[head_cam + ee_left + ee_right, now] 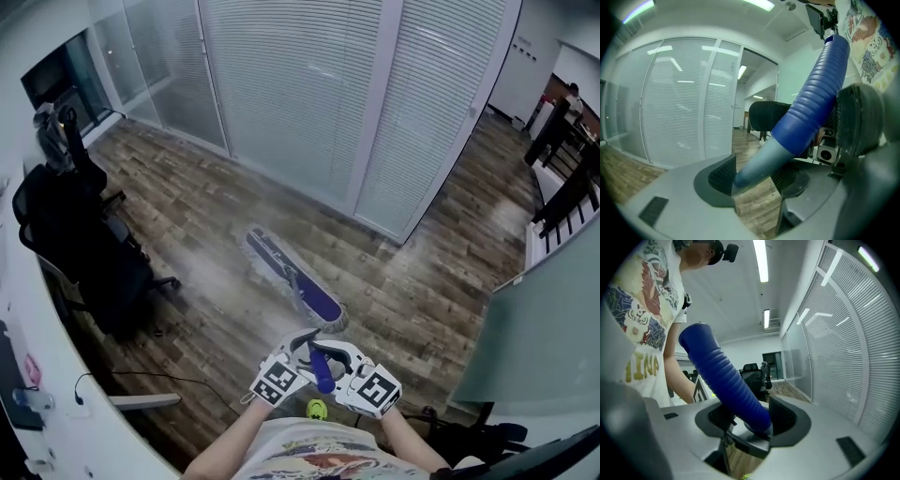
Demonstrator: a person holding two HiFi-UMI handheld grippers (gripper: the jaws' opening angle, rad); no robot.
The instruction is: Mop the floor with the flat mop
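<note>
mid-stroke, i judge: left gripper [757, 180] and right gripper [750, 420] both clamp the flat mop [298, 283] handle [322, 370] at lower centre, its pad on the floor [422, 291] mid-frame; next likely needs an even sweep.

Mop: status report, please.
Both shut on handle: left gripper, right gripper. Mop head flat on floor. Chair at left, apart from it.
</note>
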